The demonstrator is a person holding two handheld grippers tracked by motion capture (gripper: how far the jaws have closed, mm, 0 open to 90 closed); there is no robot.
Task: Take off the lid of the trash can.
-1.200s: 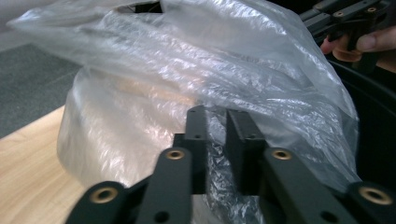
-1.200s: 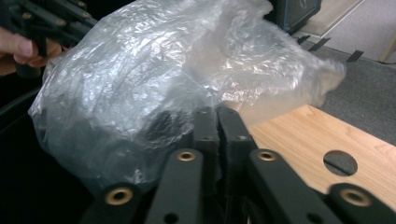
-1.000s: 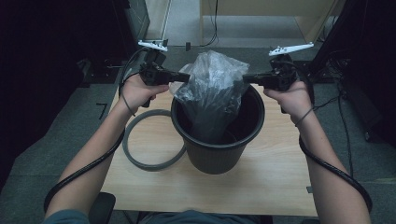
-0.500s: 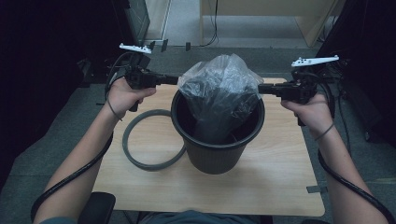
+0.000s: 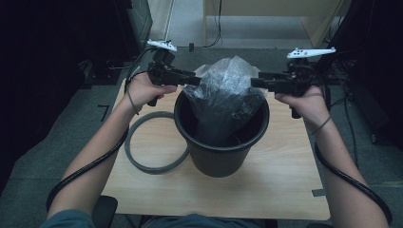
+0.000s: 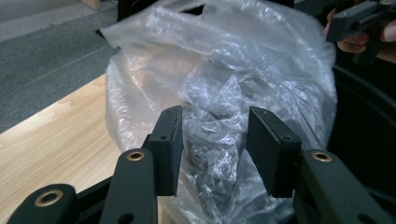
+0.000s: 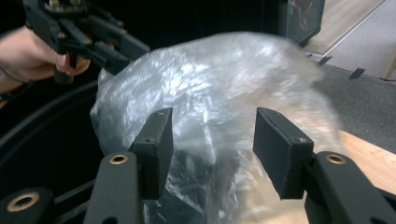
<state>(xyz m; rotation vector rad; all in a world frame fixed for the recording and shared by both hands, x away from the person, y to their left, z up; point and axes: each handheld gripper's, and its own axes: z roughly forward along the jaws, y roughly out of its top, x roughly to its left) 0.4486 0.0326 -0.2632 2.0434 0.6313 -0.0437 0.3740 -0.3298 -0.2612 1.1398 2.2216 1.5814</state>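
High view: table (image 5: 285,190) seen bearing bin (image 5: 221,156); bag (image 5: 223,95) bunched upright in bin mouth, between tools. Left tool (image 5: 194,79), right tool (image 5: 255,82) just opened, bag film between jaws, unpinched, equally near.

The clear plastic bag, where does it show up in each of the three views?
High view: the clear plastic bag bulges up out of the black bucket, centre of the picture.
Left gripper view: it fills the middle, beyond the two jaws.
Right gripper view: centre, somewhat blurred, beyond the jaws.
Shared landmark: the black bucket's rim, at right in the left gripper view and at lower left in the right gripper view.
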